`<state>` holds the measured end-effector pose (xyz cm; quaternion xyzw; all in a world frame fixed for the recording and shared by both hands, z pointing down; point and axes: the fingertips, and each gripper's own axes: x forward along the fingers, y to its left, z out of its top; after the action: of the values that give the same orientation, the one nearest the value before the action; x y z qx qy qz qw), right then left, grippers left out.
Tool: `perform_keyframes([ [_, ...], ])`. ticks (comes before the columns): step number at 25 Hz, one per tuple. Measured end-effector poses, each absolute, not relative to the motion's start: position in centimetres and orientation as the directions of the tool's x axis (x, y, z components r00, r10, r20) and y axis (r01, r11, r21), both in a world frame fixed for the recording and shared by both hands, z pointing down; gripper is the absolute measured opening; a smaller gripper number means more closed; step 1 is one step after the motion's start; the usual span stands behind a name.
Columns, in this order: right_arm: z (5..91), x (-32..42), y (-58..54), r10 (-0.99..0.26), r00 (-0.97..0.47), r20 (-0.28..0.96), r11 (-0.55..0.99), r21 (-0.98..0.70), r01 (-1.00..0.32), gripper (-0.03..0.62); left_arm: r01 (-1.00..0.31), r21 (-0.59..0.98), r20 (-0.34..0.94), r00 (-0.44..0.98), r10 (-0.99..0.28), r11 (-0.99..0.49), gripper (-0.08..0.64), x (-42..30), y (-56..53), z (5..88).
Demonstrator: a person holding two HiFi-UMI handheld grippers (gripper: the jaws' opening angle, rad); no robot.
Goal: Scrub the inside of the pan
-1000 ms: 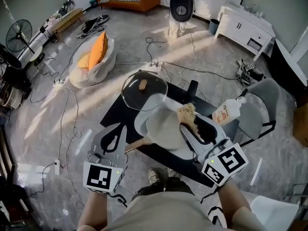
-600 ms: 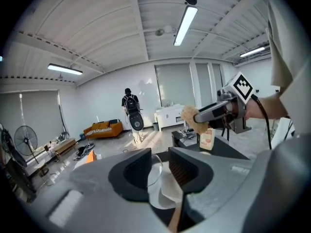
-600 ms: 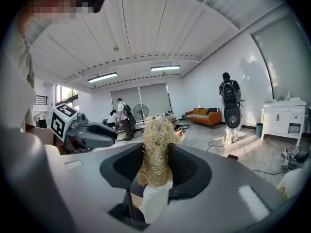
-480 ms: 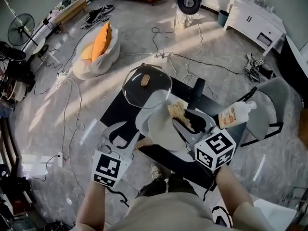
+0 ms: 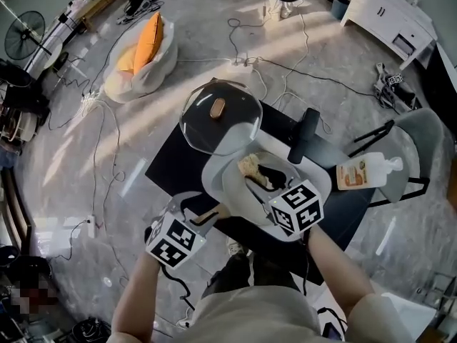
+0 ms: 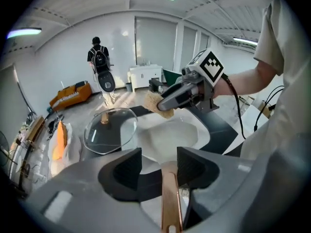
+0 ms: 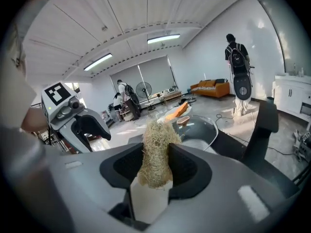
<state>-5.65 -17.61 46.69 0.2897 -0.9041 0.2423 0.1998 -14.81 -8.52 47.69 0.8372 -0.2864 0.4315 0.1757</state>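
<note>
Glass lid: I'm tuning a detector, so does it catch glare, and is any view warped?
Head view: glass lid shows only faint sheen, sun bands cross the floor. Left gripper view: pale reflections streak the lid. Both gripper views: fisheye bending, dark corners.

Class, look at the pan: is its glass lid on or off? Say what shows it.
Off. The glass lid lies on the black table beside the pan, whose pale inside is uncovered, with the scrubber over it.

L gripper point(image 6: 159, 165) just-widened, R gripper point(image 7: 156, 168) clamped
</note>
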Motion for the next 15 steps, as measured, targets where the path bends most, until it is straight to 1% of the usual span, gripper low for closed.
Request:
perform_keyframes([
  [3,50.8,-6.7,-17.2,-0.362,-0.752,0.551,0.72,-0.347,-0.601,0.167,-0.612,0.114,0.847,0.471,-0.246,-0.782,0.236,-14.5,-7.9,50.1],
  [7,55.8,-7.9,-16.5,-0.267,-0.753,0.602,0.727,-0.387,-0.567,0.169,-0.578,0.176,0.887,0.445,-0.126,-0.797,0.238,-14.8,-6.8,53.1],
  [8,57.0,-8.1,-16.4,-0.244,-0.754,0.61,0.726,-0.401,-0.559,0.169,-0.574,0.195,0.888,0.447,-0.105,-0.795,0.247,-14.8,-6.6,53.7],
  [11,59.9,-9.0,-15.6,-0.168,-0.769,0.616,0.709,-0.467,-0.528,0.169,-0.562,0.237,0.9,0.433,-0.038,-0.793,0.25,-15.2,-5.8,55.0],
  [15,62.7,-10.4,-13.9,-0.04,-0.798,0.601,0.698,-0.555,-0.453,0.169,-0.552,0.321,0.909,0.407,0.087,-0.77,0.256,-16.1,-4.3,56.5],
])
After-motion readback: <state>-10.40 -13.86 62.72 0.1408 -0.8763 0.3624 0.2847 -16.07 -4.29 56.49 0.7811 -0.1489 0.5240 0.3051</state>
